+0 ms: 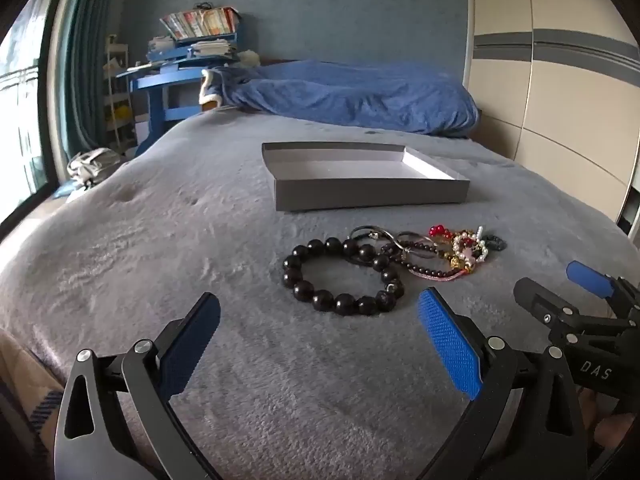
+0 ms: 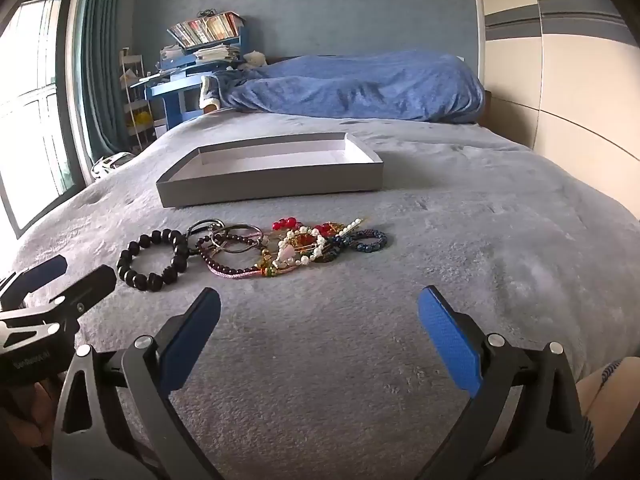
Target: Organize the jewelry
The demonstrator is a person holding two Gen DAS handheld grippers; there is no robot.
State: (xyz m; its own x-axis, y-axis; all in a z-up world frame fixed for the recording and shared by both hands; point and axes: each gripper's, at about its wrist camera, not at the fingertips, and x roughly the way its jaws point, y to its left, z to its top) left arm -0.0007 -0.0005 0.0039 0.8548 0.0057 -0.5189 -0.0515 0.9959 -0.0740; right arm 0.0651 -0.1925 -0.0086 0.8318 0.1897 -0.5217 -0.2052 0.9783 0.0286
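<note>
A pile of jewelry lies on the grey bed cover (image 1: 200, 240). A black bead bracelet (image 1: 340, 276) (image 2: 154, 258) lies at its left end. Thin dark rings and a small-bead strand (image 2: 236, 246) sit in the middle, with a red, pearl and gold cluster (image 1: 464, 246) (image 2: 304, 244) and a dark blue bead ring (image 2: 370, 240) at the right. Behind the pile stands a shallow grey box (image 1: 368, 192) (image 2: 272, 188), white inside, with nothing in it. My left gripper (image 1: 320, 338) is open just short of the black bracelet. My right gripper (image 2: 320, 338) is open, in front of the pile.
A rumpled blue blanket (image 1: 360, 96) lies across the far end of the bed. A blue desk stacked with books (image 1: 188, 48) stands at the back left, by a window with green curtains (image 2: 36, 100). Beige wardrobe doors (image 2: 560, 80) run along the right.
</note>
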